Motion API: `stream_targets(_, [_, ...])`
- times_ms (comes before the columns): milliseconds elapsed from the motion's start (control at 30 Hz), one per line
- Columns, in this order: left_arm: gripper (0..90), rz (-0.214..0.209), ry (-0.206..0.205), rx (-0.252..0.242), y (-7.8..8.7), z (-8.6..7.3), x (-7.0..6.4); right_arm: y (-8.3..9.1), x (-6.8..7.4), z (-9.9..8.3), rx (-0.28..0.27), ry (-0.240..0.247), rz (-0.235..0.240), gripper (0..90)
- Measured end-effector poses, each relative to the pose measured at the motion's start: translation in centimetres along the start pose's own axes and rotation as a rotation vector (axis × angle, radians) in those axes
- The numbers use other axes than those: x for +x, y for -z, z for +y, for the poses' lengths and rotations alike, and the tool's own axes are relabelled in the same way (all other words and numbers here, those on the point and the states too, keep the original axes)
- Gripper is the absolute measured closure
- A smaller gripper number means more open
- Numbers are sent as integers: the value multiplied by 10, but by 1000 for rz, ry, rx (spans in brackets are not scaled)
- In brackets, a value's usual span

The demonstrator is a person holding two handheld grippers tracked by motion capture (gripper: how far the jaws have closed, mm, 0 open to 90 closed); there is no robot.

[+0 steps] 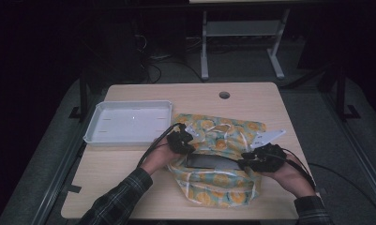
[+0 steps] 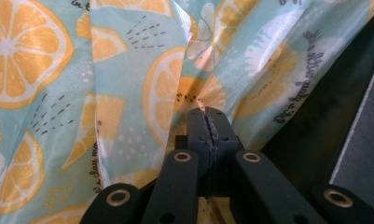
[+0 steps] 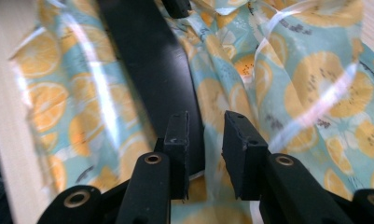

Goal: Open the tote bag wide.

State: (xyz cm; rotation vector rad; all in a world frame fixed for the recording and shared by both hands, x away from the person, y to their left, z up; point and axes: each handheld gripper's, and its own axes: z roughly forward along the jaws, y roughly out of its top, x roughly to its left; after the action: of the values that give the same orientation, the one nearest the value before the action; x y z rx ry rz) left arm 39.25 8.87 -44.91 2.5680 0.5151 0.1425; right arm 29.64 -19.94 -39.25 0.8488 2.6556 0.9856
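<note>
The lemon-print bag (image 1: 218, 159) lies lengthwise away from the person, left gripper (image 1: 180, 140) pinching its fabric, right gripper (image 1: 263, 159) narrowly parted.

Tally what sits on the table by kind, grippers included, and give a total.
Bag, lemon print: 1
Tray, white: 1
Flat black thing in the bag's mouth: 1
Grippers: 2, left and right
Total: 5

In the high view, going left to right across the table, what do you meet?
White tray → left gripper → lemon-print bag → right gripper.
</note>
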Motion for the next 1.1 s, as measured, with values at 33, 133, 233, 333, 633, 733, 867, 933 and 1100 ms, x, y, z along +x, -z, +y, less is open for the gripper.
stream_targets(33, [892,1,8,-7,0,0,-1,-4,0,1,9,0,1,709])
stream_targets(133, [892,0,5,-4,0,0,0,-14,-2,3,37,11,-25,790])
stream_targets(233, [892,1,5,-4,0,0,-1,-16,-4,3,38,12,-30,887])
stream_targets(333, [892,1,4,-2,0,0,-1,-16,-7,2,36,10,-48,895])
stream_targets(633, [893,0,-8,-7,-1,1,-2,-22,-20,-6,67,-28,-123,897])
stream_targets(733, [894,-3,-10,-6,-1,1,-2,-25,-24,-10,81,-51,-121,897])
stream_targets(867, [895,1,-10,-8,-1,1,-2,-36,-31,-21,135,-88,-113,897])
stream_targets(933, [895,0,-11,-8,-1,1,-2,-43,-33,-28,163,-93,-90,897])
stream_targets(1100, [895,-6,-17,-1,-1,1,-1,-48,-35,-33,182,-105,-76,897])
